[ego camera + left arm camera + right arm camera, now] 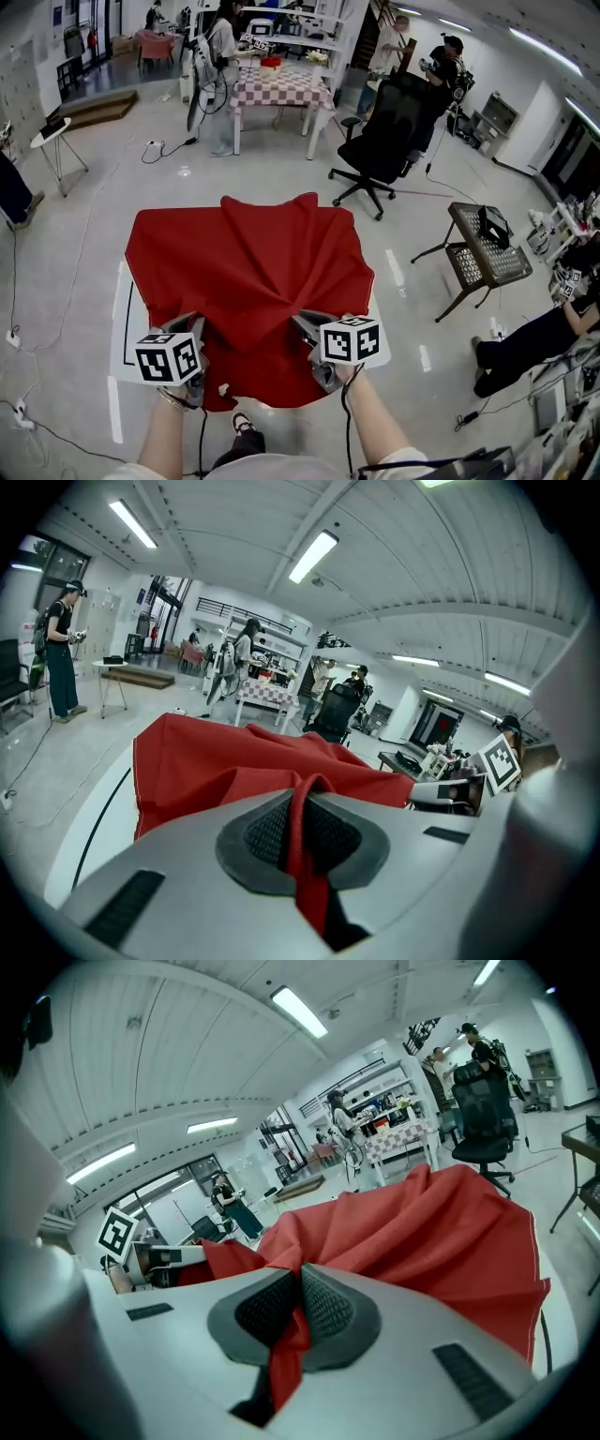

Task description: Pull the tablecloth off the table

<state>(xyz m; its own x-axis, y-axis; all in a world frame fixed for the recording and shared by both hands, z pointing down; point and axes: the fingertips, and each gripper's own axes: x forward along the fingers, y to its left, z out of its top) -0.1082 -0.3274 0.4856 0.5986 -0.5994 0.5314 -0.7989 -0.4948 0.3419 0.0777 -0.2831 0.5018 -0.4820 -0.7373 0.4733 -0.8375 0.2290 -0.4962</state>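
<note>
The red tablecloth (pixel 248 281) lies bunched in folds over a white table (pixel 120 314); its near edge hangs toward me. In the head view my left gripper (pixel 194 323) pinches the cloth's near left part and my right gripper (pixel 302 323) pinches its near right part. Seen from the left gripper view, the left gripper (pixel 302 803) is shut on a ridge of the tablecloth (pixel 216 757) that runs between its dark pads. Likewise in the right gripper view, the right gripper (pixel 300 1288) is shut on a fold of the tablecloth (pixel 422 1222), a strip of which hangs down behind the pads.
A black office chair (pixel 389 131) stands beyond the table, with a checked table (pixel 281 89) farther back. A perforated metal side table (pixel 487 248) is to the right, and a seated person (pixel 534 342) near the right edge. Cables trail on the floor at left.
</note>
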